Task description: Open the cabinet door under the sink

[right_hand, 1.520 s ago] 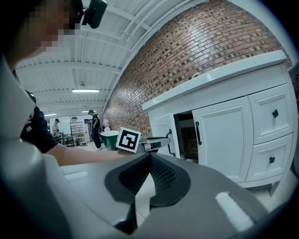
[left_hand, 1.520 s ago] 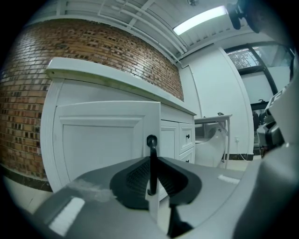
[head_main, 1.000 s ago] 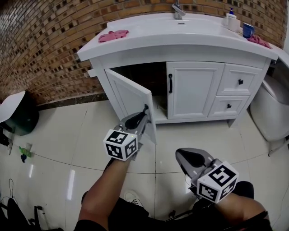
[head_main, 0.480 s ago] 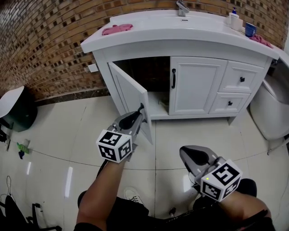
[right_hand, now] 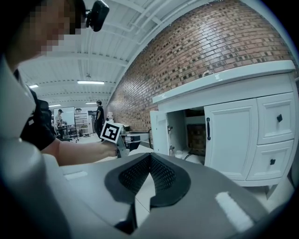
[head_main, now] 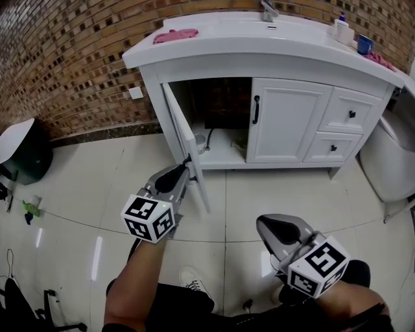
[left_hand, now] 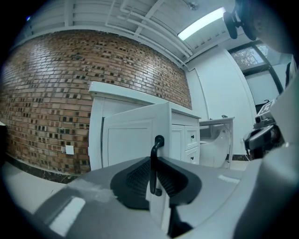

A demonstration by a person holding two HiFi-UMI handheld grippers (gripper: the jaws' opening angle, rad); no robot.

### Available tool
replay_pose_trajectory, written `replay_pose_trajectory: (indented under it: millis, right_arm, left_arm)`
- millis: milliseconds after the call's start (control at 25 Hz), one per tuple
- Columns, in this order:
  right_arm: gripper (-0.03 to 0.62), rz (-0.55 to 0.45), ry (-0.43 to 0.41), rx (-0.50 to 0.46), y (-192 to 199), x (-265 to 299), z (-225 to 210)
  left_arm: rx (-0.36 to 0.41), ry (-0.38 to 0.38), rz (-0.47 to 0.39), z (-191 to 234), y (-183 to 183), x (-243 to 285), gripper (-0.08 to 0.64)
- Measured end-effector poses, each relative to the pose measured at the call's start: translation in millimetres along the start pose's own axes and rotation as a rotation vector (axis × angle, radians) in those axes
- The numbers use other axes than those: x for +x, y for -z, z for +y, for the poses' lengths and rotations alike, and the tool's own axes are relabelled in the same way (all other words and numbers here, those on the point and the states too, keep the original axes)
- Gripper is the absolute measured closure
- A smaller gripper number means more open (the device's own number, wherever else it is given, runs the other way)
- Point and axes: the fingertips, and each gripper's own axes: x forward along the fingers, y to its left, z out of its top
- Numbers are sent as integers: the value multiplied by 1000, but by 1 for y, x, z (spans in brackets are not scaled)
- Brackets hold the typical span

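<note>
Under the white sink top (head_main: pixel 259 45), the vanity's left cabinet door (head_main: pixel 187 136) stands swung far out, edge-on in the head view. My left gripper (head_main: pixel 184 168) has the door's black handle (left_hand: pixel 153 172) between its pads, and its jaws are closing on it (left_hand: pixel 154 164). The door panel (left_hand: pixel 133 140) fills the middle of the left gripper view. The open compartment (head_main: pixel 220 120) shows pipes and a dark back. My right gripper (head_main: pixel 264 225) hangs low over the floor, apart from the cabinet, shut with nothing in it (right_hand: pixel 149 156).
The right cabinet door (head_main: pixel 288 123) is closed, with two drawers (head_main: pixel 350 115) beside it. A pink cloth (head_main: pixel 176 35) and a faucet (head_main: pixel 269 10) are on top. A white fixture (head_main: pixel 389 162) stands at the right, a dark bin (head_main: pixel 23 159) at the left, a brick wall behind.
The left gripper has moved left and back with the handle, swinging the door wider until it stands nearly edge-on. The right gripper has barely shifted.
</note>
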Motion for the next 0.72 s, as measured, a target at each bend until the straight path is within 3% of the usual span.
replay_pose_trajectory:
  millis: [720]
  right_arm:
    - [584, 2, 74, -17, 6, -5, 22]
  left_arm:
    - [-15, -110, -19, 61, 7, -55, 529]
